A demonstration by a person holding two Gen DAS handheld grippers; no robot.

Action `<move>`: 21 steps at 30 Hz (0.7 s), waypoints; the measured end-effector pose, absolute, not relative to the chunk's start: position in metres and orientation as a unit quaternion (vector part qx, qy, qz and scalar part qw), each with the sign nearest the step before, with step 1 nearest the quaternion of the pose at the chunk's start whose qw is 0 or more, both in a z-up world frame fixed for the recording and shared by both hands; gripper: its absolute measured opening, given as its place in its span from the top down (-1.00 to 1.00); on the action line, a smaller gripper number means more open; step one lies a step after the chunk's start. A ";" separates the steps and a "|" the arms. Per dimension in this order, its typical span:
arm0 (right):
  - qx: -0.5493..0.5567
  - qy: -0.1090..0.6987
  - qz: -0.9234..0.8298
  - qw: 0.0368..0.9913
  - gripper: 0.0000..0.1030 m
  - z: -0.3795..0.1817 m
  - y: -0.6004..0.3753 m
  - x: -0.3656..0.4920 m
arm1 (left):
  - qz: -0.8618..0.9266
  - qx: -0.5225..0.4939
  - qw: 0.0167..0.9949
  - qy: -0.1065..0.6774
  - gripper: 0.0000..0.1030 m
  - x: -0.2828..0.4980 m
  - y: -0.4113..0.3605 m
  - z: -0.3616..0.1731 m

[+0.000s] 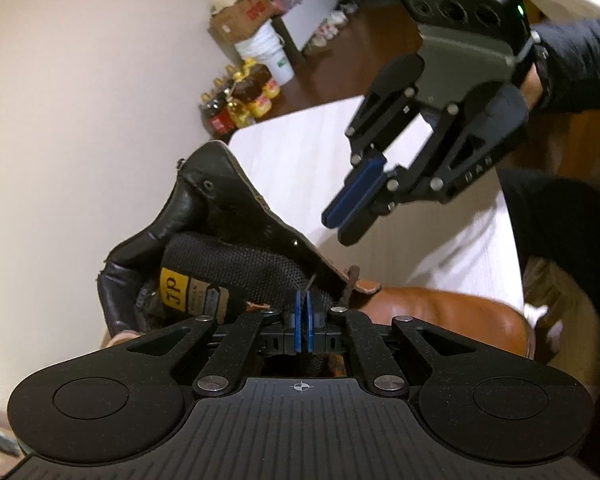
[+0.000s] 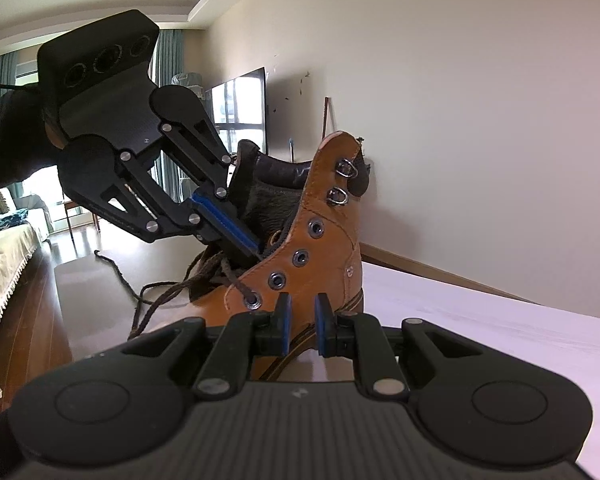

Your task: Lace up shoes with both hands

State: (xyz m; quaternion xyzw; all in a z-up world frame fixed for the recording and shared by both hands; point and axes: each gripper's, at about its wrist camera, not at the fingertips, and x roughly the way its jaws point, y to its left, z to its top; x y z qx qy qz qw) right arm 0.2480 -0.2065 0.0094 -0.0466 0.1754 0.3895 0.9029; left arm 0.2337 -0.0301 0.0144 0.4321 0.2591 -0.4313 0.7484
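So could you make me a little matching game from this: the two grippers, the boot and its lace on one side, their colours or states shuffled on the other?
Things:
1. left gripper
2. right gripper
3. work boot
4. lace

Colours or states:
A. tan leather, standing on the white table
B. pads slightly apart, nothing between them
C. dark brown, trailing loose beside the boot
D. shut, apparently pinching a thin lace end by the tongue

Pairs: 1-D, 2-B, 3-A, 4-C
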 end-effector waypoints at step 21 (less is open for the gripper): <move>-0.035 0.179 0.392 0.902 0.73 0.007 -0.210 0.248 | -0.451 0.437 0.734 0.260 0.94 0.225 -0.036 0.006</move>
